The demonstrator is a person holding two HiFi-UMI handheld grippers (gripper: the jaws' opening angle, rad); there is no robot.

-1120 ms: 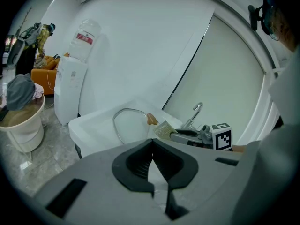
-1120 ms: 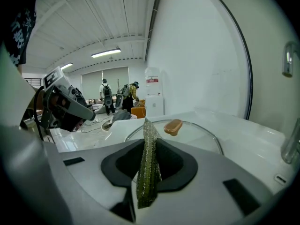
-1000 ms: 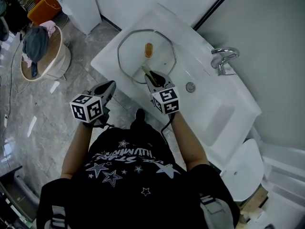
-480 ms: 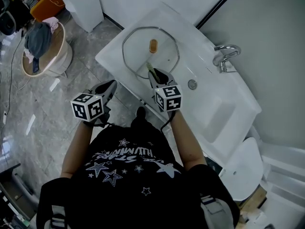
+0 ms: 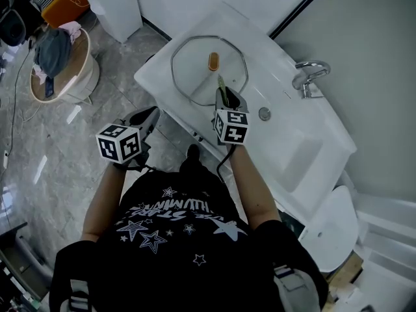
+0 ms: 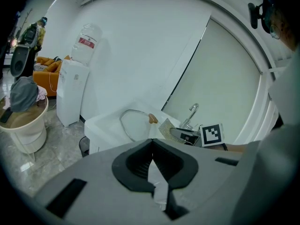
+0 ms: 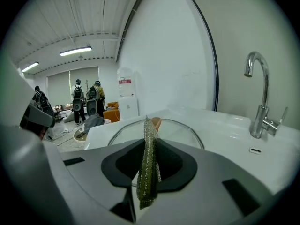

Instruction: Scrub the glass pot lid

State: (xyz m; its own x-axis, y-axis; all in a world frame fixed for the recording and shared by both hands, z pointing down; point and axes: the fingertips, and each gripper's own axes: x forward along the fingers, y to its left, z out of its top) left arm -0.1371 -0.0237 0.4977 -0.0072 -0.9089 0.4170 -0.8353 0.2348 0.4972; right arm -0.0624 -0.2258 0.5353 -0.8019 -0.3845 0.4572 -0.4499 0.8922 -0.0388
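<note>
The glass pot lid [image 5: 195, 77] with a brown knob [image 5: 213, 62] lies flat on the white counter [image 5: 156, 77] left of the basin. My right gripper [image 5: 227, 96] is shut on a green scouring pad [image 5: 221, 84], which stands on edge over the lid just near of the knob. Seen along the right gripper [image 7: 149, 149], the pad [image 7: 148, 163] rises between the jaws, with the lid [image 7: 187, 132] beyond. My left gripper [image 5: 149, 116] hangs shut and holds nothing off the counter's front edge, over the floor. Its own view has the jaws [image 6: 152, 142] closed and the lid [image 6: 133, 124] ahead.
A chrome faucet [image 5: 308, 77] and a sink basin [image 5: 305, 151] lie right of the lid. A water dispenser [image 5: 110, 2] stands at the back left, with a round basket of clothes [image 5: 62, 67] on the tiled floor. People with backpacks [image 7: 86, 100] stand far off.
My right gripper has carried the pad from the lid's near rim farther over the glass, toward the knob. The left gripper has stayed put.
</note>
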